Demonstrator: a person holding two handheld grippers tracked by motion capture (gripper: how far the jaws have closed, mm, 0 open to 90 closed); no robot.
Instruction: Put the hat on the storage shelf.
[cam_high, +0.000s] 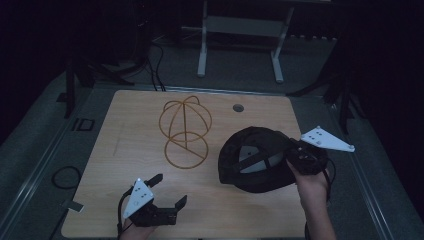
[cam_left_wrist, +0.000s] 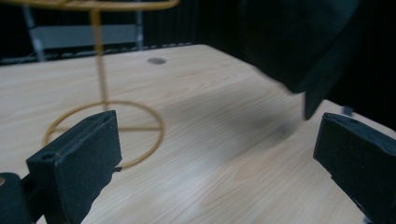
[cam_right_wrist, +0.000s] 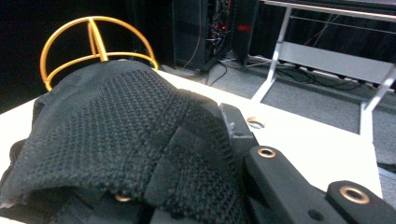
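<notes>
A black knit cap (cam_high: 255, 160) hangs just above the right half of the wooden table (cam_high: 130, 150), its inside with a pale label turned up. My right gripper (cam_high: 284, 151) is shut on the cap's right rim. In the right gripper view the cap's fabric (cam_right_wrist: 121, 140) drapes over the jaws and hides one of them. A gold wire hat stand (cam_high: 185, 131) stands upright at the table's middle, left of the cap and apart from it. My left gripper (cam_high: 168, 190) hovers near the front edge, open and holding nothing. Beyond its wide-apart jaws are the stand (cam_left_wrist: 100, 84) and the cap (cam_left_wrist: 299, 42).
A round cable hole (cam_high: 238, 107) sits in the tabletop near the far edge. A white metal frame (cam_high: 240, 45) stands on the floor beyond the table. A cable loop (cam_high: 65, 176) lies on the floor at the left.
</notes>
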